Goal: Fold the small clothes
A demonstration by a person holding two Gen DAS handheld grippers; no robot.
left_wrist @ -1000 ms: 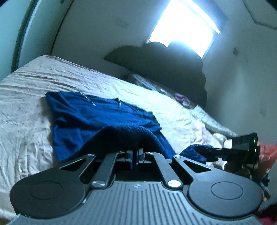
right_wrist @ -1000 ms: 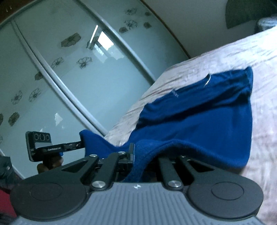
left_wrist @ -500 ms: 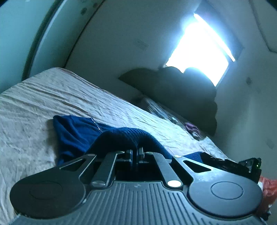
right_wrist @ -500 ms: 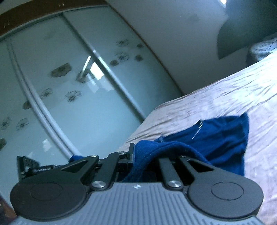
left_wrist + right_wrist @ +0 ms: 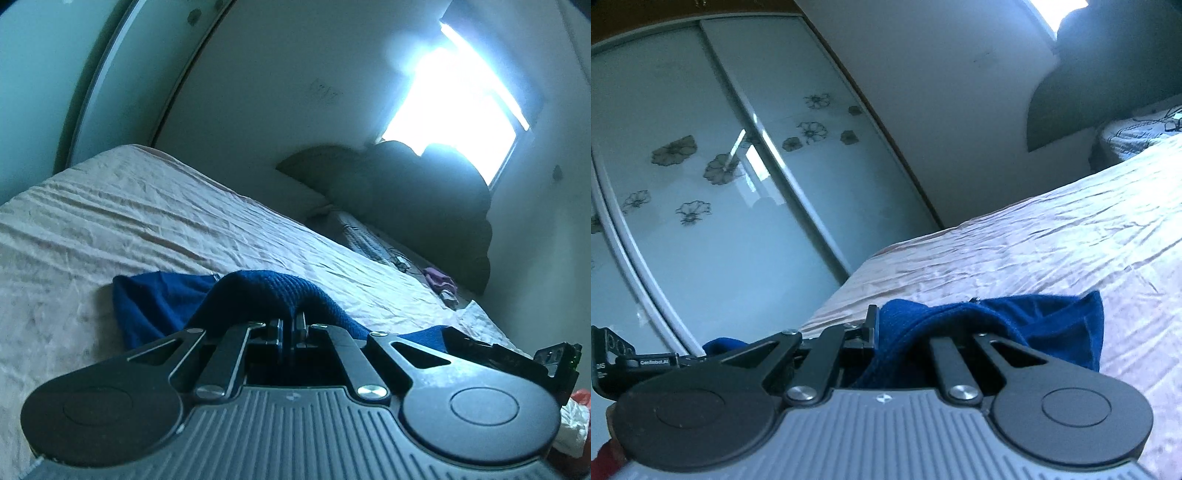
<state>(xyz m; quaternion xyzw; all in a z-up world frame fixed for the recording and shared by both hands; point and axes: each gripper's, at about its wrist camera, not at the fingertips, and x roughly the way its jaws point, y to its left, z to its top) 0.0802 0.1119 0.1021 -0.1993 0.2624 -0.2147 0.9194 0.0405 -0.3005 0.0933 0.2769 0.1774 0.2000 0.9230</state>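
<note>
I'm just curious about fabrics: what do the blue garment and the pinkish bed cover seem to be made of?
The blue garment looks like a soft knit, perhaps cotton or wool: the band draped over the left gripper shows ribbing and a matte, slightly fuzzy surface. The bed cover looks like a thin, smooth woven sheet, maybe satin or polyester: it has a faint sheen and many fine creases. Neither is certain.

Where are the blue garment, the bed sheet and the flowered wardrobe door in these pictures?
blue garment (image 5: 159, 299), left wrist view, flat part lying on the bed.
bed sheet (image 5: 1052, 236), right wrist view, bare wrinkled stretch beyond the garment.
flowered wardrobe door (image 5: 713, 206), right wrist view, frosted panel below the flowers.
</note>
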